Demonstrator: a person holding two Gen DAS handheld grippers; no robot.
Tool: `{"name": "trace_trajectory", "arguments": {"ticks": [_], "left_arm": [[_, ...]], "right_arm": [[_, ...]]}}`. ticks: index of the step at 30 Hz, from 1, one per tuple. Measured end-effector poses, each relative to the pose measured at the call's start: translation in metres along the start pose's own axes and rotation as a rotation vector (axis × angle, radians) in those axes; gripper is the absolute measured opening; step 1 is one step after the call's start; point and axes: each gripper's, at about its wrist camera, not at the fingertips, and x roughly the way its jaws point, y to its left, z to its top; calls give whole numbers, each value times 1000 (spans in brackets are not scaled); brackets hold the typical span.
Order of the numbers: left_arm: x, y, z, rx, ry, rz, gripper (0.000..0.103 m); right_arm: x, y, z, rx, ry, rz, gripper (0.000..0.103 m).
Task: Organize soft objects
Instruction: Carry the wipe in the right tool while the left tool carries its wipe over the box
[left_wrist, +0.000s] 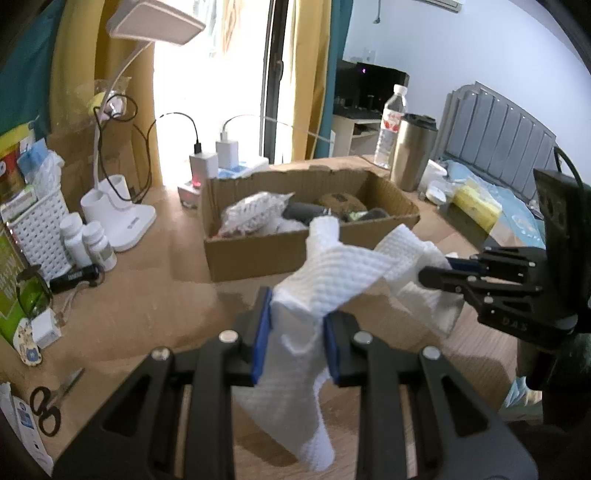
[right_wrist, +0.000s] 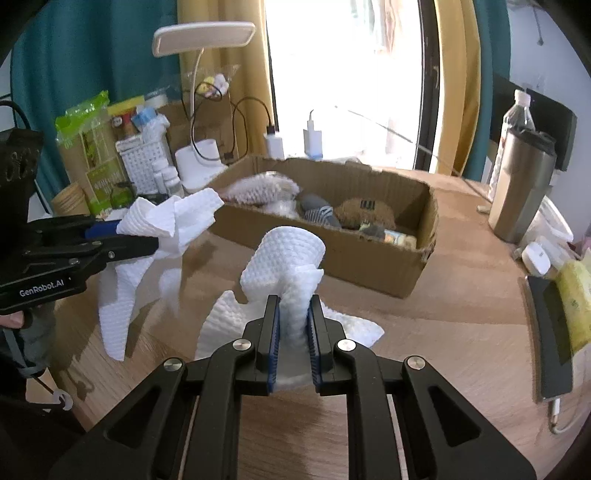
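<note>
Above the desk (right_wrist: 424, 332), both tongs clamp one white cloth (left_wrist: 343, 266) — stretched sideways between them.

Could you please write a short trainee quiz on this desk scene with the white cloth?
1. True or false: both tools grip the same white cloth.
2. Where do the other soft items lie? A) white basket B) cardboard box C) tumbler
3. Fill in: beside the steel tumbler stands a clear plastic ____.

Key
1. True: the left tool and the right tool are each shut on it.
2. B
3. bottle
</note>
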Motion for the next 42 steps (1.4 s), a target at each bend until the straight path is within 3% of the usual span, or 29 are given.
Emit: {"name": "trace_trajectory", "arguments": {"ticks": [10,25,42], "left_arm": [[-12,-7,22,-3,-69,-23,27],[3,-32,51,19,-61,-1,27],[24,-46,85,18,-115,-27,27]], "right_arm": [[-21,-12,14,15,-71,-15,15],[-36,-37,35,36,-150,4,15],[-32,-78,44,75,-174,11,15]]}}
